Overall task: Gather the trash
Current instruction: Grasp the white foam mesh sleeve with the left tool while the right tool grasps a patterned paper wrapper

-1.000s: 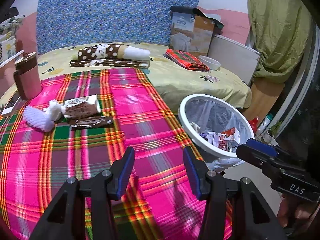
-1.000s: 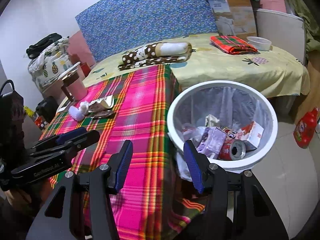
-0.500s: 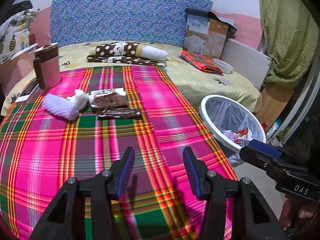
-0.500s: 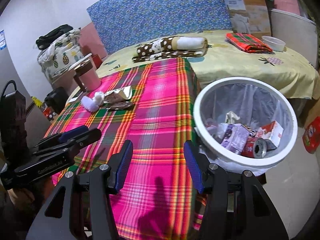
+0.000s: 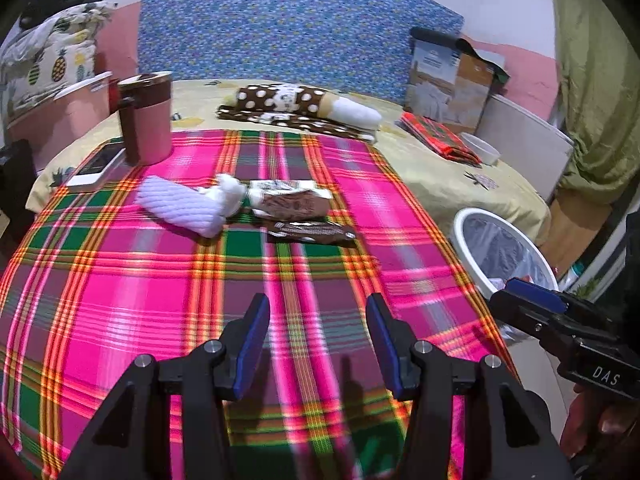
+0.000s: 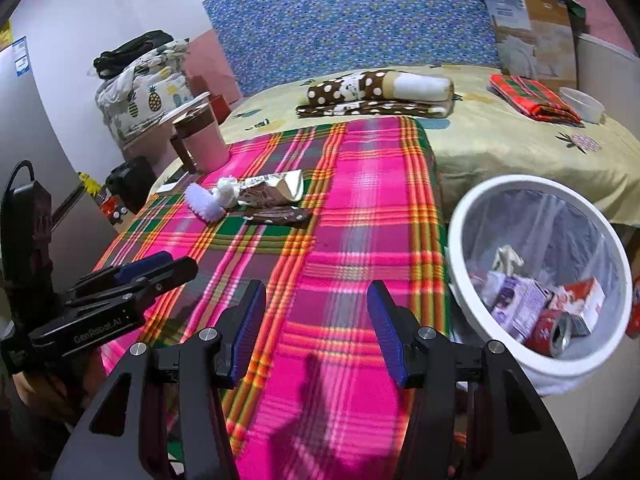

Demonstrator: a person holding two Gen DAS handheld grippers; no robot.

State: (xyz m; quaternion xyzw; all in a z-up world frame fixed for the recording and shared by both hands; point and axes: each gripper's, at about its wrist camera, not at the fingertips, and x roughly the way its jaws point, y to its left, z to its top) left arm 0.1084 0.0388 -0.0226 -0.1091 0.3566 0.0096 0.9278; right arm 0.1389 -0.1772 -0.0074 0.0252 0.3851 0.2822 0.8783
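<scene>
Since the earlier frames both my grippers have swung leftward over the plaid cloth (image 5: 120, 300): the trash pile now sits nearer the centre of the left view, and the bin has slid toward the right edge of both views.

My left gripper (image 5: 316, 338) is spread wide, nothing between its fingers, hovering over the cloth in the lower centre of frame. My right gripper (image 6: 316, 328) is likewise spread and empty; its tip also shows at the lower right of the left view.

Trash lies well ahead of the left gripper, in the upper-middle of that frame: dark brown wrapper (image 5: 312, 233) nearest, crumpled brown-and-white packet (image 5: 292, 199) just behind it, white ribbed foam sleeve (image 5: 180, 206) to their left, touching a white paper wad (image 5: 230, 196).

White bin (image 6: 472, 216), lined and holding a can and cartons, stands beside the cloth at the right of the right view.

Pink mug (image 5: 146, 120) stands upper left, beyond the pile.
</scene>
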